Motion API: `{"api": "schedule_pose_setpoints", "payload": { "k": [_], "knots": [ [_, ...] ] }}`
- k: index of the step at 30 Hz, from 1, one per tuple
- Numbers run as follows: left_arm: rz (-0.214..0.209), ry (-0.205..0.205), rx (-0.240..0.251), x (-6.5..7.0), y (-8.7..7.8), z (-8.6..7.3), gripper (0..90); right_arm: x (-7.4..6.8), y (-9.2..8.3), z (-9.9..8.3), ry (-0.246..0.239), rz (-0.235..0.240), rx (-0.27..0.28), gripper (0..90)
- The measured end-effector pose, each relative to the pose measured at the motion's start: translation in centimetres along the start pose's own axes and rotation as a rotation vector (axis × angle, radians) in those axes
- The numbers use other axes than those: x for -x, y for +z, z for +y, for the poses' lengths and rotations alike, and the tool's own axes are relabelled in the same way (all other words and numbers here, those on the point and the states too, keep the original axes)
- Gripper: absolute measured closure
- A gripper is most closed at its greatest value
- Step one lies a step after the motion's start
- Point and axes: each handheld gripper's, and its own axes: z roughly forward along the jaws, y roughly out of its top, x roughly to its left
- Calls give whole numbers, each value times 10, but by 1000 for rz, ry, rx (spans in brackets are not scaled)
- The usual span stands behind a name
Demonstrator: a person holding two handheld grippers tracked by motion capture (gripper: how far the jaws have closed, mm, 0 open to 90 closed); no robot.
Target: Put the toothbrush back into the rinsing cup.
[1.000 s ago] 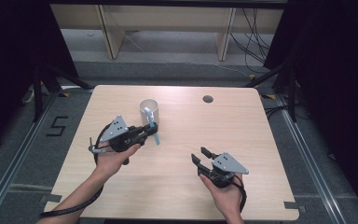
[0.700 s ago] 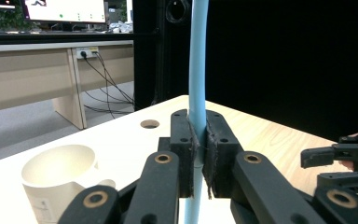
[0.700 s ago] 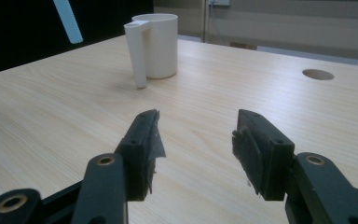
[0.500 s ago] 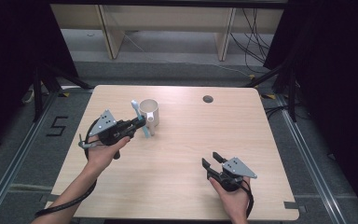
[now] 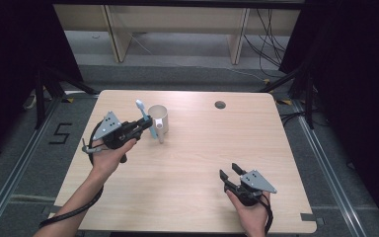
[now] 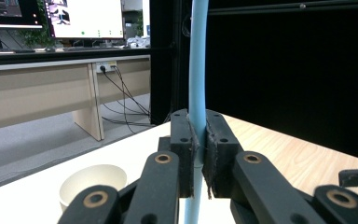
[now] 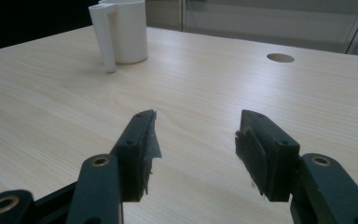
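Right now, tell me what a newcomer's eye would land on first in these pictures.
First, the light blue toothbrush, clamped upright in the left tongs beside the white mug at the table's far left. Next, the right tongs, gaping with nothing between them, low over the near right of the table. Then the round hole near the far edge.

In the left gripper view the blue toothbrush [image 6: 198,60] runs off the top edge, head unseen; the white mug [image 6: 93,184] sits partly behind the fingers [image 6: 182,149]; in the right gripper view its rim is cropped.
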Motion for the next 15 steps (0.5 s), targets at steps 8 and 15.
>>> {"api": "schedule_pose_setpoints", "payload": {
  "k": [8, 15],
  "knots": [
    [17, 5, 10, -7, 4, 7, 829, 4, 0, 0, 0, -7, 1, 466],
    [30, 5, 15, -13, 9, 9, 830, 3, 0, -1, 19, 3, 0, 461]
  ]
}}
